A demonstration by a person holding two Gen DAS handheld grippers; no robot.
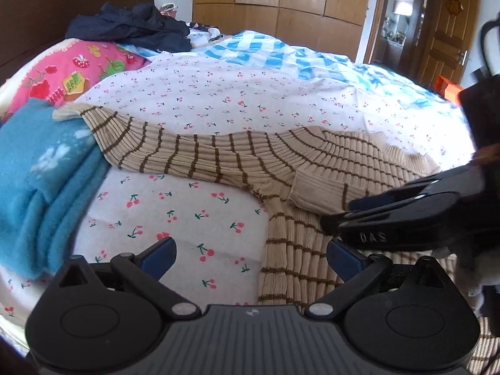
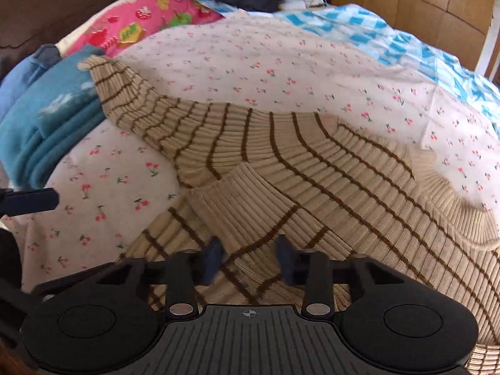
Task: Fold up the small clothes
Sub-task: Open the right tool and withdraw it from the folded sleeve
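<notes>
Your striped sweater (image 2: 312, 168) is lying flat on the cherry-print sheet (image 1: 200, 100), one sleeve stretched out toward the folded blue towel (image 1: 40, 187), the other sleeve's cuff folded across the body. Your right gripper (image 2: 250, 259) has its jaws partly parted around that cuff, so it's not pinched. Your left gripper (image 1: 250, 254) is spread wide over the sheet, holding nothing.

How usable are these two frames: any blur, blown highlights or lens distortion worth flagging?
Left wrist view: strong fisheye bend, dark vignette in the corners; the doorway is blown out and the checked quilt glares; the striped sweater is sharp. Right wrist view: same barrel curve; the sweater's ribbing is crisp at centre, while the blue folded garment at the left edge looks soft.
</notes>
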